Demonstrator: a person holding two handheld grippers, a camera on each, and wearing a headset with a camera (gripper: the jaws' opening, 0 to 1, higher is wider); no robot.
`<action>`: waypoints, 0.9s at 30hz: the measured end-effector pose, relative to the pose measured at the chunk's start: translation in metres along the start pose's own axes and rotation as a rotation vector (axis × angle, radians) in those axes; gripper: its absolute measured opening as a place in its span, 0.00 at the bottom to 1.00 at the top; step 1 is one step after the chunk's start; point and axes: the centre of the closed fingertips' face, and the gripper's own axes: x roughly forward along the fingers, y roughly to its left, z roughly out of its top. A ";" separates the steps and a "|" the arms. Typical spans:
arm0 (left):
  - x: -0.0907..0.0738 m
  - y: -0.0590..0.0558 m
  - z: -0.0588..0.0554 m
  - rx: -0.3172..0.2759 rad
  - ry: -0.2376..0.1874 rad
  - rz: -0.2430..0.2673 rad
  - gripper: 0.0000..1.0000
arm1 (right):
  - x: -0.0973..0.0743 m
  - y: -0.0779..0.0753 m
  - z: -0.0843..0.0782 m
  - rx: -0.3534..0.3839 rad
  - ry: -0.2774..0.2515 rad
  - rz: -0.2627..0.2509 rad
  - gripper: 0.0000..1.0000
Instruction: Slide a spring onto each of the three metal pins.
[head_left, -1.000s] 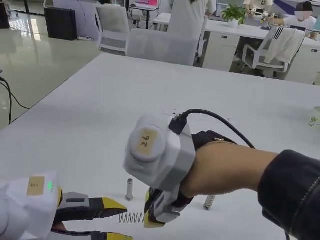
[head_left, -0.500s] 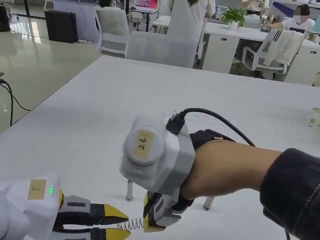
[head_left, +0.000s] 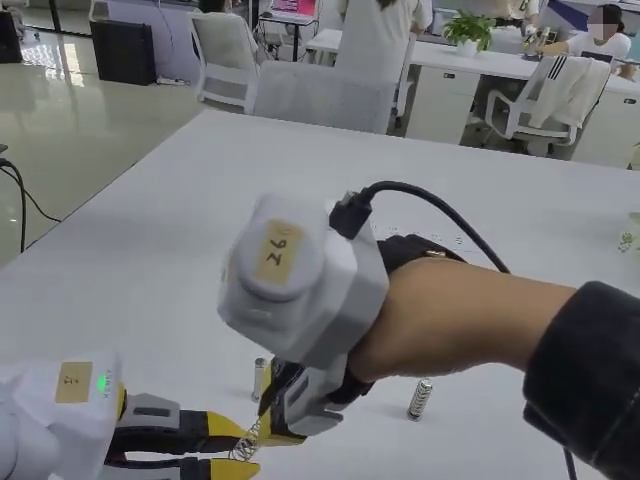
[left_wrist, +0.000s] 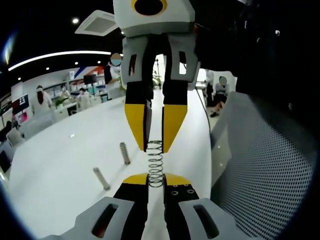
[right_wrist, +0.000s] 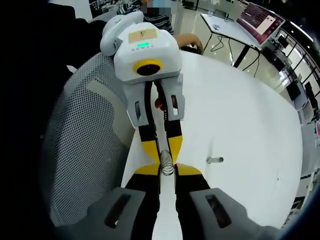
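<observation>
Fingers of left gripper (left_wrist: 156, 180) and right gripper (right_wrist: 168, 171) each clamp one end of thin silver coil spring (left_wrist: 155, 159) over white desk (head_left: 180, 230).

White workbench (head_left: 180, 220), with office chairs (head_left: 225, 50) beyond it at twelve o'clock. At centre, a hand (head_left: 440, 320) holds the white right gripper (head_left: 280, 432), its jaws pointing toward seven o'clock. The left gripper (head_left: 240, 447) reaches in from eight o'clock, its yellow-tipped jaws drawn close together. A small spring (head_left: 246, 440) spans between the two sets of jaw tips. A bare metal pin (head_left: 259, 378) stands just at twelve o'clock of the spring. Toward three o'clock, well apart, a second pin (head_left: 419, 398) stands wrapped in its own coil.
</observation>
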 end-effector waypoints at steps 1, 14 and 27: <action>0.000 0.000 0.000 -0.001 -0.002 0.000 0.03 | 0.000 0.000 0.002 -0.004 -0.006 -0.002 0.07; -0.001 0.000 0.005 -0.006 -0.025 0.005 0.03 | -0.002 0.000 0.012 -0.020 -0.031 -0.005 0.09; -0.002 0.000 0.009 0.001 -0.041 0.004 0.03 | 0.009 0.002 0.007 -0.012 0.000 0.021 0.12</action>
